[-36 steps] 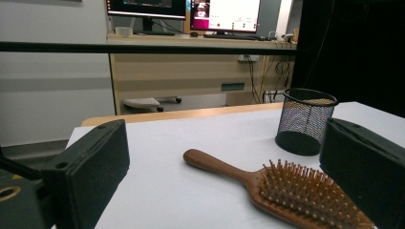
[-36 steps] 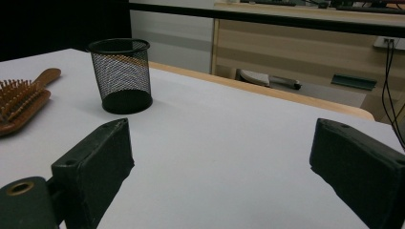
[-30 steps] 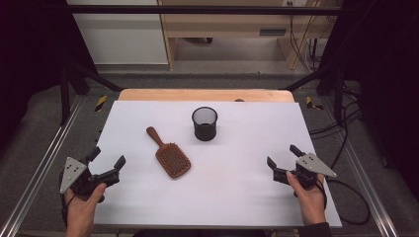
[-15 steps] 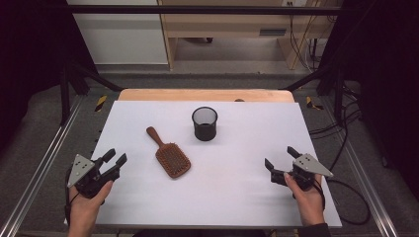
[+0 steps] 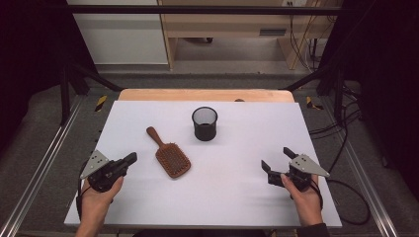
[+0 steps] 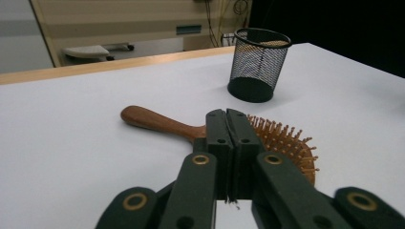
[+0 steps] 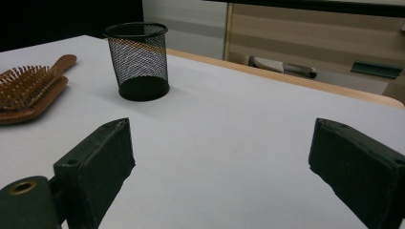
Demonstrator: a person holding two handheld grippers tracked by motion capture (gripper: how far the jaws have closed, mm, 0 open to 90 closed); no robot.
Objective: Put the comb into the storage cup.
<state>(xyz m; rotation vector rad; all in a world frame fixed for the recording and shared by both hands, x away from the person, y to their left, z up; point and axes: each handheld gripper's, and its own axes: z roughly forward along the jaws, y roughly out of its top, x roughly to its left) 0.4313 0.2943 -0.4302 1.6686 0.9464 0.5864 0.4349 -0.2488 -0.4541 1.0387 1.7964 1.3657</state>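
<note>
hairbrush (image 5: pixel 168 156) just beside left tongs (image 5: pixel 131 158)

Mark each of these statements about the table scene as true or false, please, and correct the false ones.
1. The left gripper has its jaws shut with nothing between them. True.
2. The hairbrush lies with its bristles facing down. False: the bristles point up.
3. The mesh cup stands upright on the white table. True.
4. The right gripper is shut on the hairbrush handle. False: its jaws stand wide open over bare table, far from the brush.
5. The hairbrush rests inside the mesh cup. False: it lies flat on the table, apart from the cup, nearer the left gripper.
</note>
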